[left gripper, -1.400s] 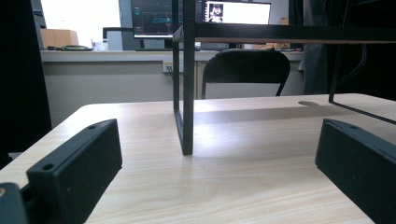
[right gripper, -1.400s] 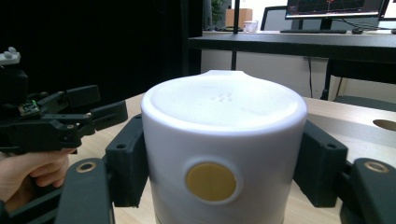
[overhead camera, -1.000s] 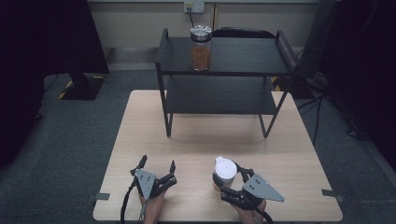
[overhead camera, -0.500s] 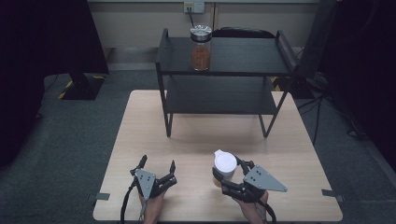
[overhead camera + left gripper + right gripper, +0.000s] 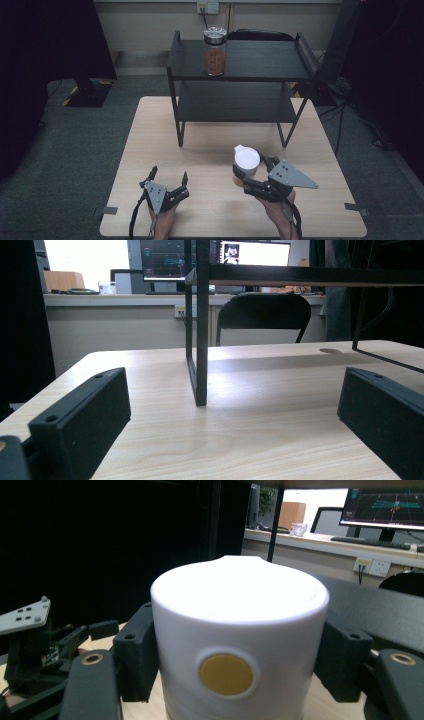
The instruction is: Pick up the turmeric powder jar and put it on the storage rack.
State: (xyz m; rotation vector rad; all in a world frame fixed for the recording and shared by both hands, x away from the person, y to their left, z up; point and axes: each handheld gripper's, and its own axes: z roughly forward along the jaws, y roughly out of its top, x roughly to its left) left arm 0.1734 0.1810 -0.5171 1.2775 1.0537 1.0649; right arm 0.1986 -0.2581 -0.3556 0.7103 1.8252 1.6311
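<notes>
A white lidded canister [image 5: 246,160] sits pinched at mid-body in the right tool [image 5: 248,172], in front of the black shelf rack [image 5: 240,75], above the bench [image 5: 215,145]. Rigid and smooth-walled, it looks light but likely slippery, so a grip low on its sides suits it. Its contents are hidden. The left tool [image 5: 169,176], left of the canister, rests spread and empty. A glass jar [image 5: 215,51] of brown contents stands on the rack's top shelf.

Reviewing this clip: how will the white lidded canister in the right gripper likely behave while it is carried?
The white canister looks rigid and smooth, so it may slip if the right gripper loosens. Its flat-sided cylinder form suggests it would stand steadily but roll if laid over. The pads clamp its sides squarely, so tipping seems unlikely.
</notes>
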